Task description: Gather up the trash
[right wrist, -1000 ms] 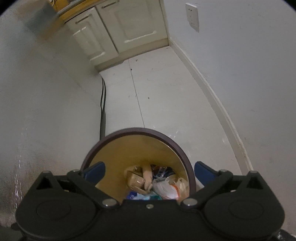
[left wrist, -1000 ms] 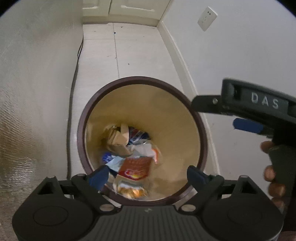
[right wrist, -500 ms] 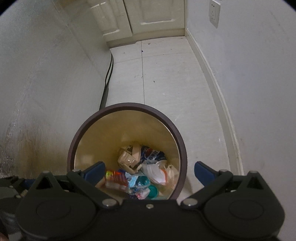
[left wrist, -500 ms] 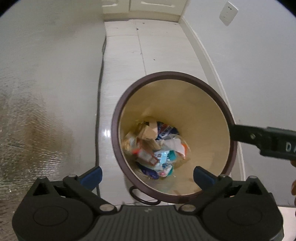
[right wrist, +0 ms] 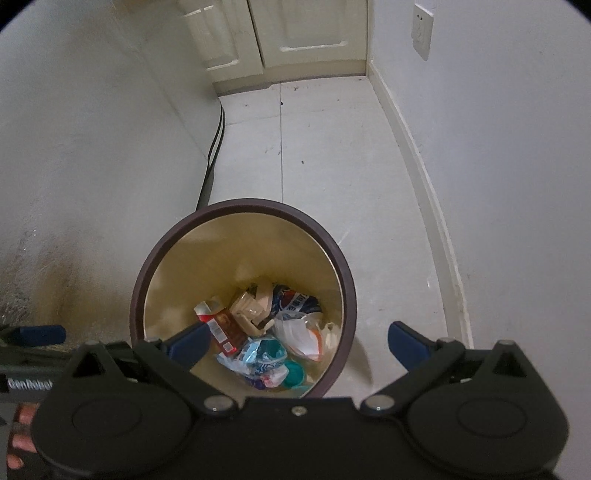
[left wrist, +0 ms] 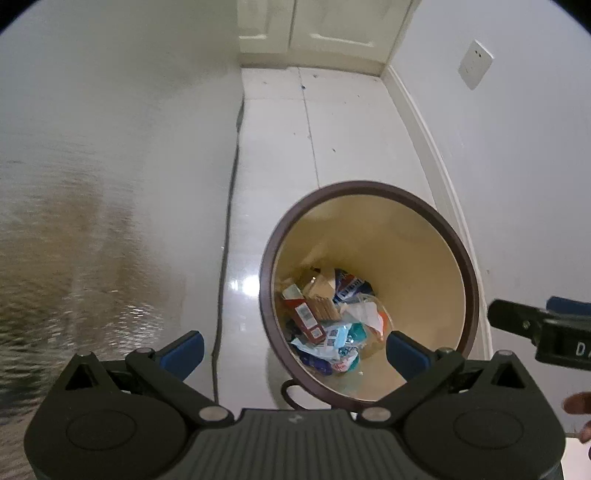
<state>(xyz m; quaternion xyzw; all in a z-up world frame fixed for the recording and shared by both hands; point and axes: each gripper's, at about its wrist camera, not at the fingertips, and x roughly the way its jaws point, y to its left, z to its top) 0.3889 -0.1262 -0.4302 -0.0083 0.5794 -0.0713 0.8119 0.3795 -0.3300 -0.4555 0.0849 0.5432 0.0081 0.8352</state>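
Two grippers over one bin, both tilted steeply down toward its mouth. Left gripper (left wrist: 293, 352) spread to its widest, nothing between the blue pads; same for right gripper (right wrist: 295, 341), jaws wide and bare. Likely reading: load let go, hands empty so the next piece can be fetched.

Trash bin (left wrist: 476, 280) upright on pale floor tiles (right wrist: 325, 155), dark rim, cream inner wall, set close beside the right-hand wall and its baseboard (right wrist: 424, 177) — probably parked there to keep the walkway free. Dark cable (right wrist: 214, 147) along the foot of the left wall, clear of the bin.

Trash at the very bottom, well below the rim: red carton (right wrist: 223, 330) leaning on end, tan cardboard scraps (right wrist: 251, 304), blue-and-white wrapper (right wrist: 295, 302), white plastic bag with orange print (right wrist: 303, 332), teal packet (right wrist: 267, 352). Heap loose and shallow, plenty of room above.

Cream cabinet doors (right wrist: 295, 33) at the far end, wall socket (left wrist: 475, 64) on the right wall. No loose trash on the floor in either view. Judgement: drop step finished; remaining litter, if any, lies elsewhere.
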